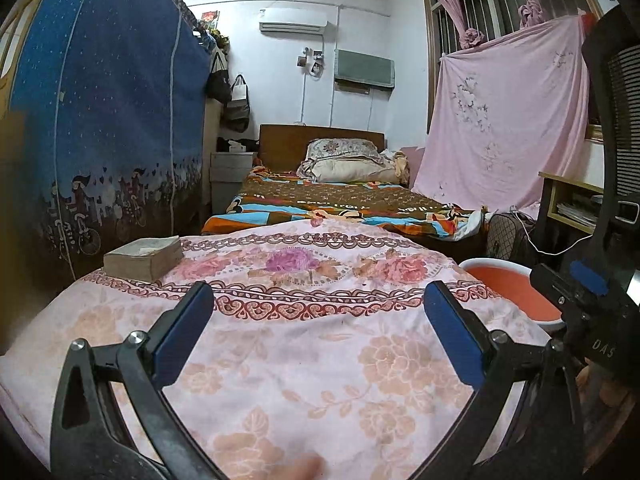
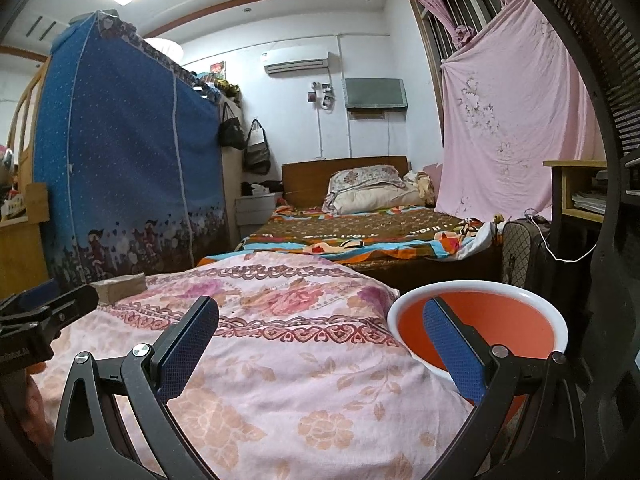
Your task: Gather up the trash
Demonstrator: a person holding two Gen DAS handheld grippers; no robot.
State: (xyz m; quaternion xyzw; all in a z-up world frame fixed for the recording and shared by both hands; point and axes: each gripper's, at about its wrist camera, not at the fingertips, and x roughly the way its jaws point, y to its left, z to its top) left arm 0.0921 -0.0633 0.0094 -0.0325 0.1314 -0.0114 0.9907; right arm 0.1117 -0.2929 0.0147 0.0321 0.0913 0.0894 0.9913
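Both tongs, left tongs point(image 1: 318, 332) and right tongs point(image 2: 320, 344), gaping, empty. No trash visible on cloth-covered surface point(image 1: 320, 360); orange basin point(image 2: 480, 320) at its right edge. Risk: I snag cloth, or grab the book point(image 1: 146, 256) by mistake.

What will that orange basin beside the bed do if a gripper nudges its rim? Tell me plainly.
The orange basin looks like thin plastic and appears empty, so it would probably slide or tip rather than resist. Its broad white rim and smooth, sloping wall likely offer a slippery hold. The open right gripper has textured pads, which may help.
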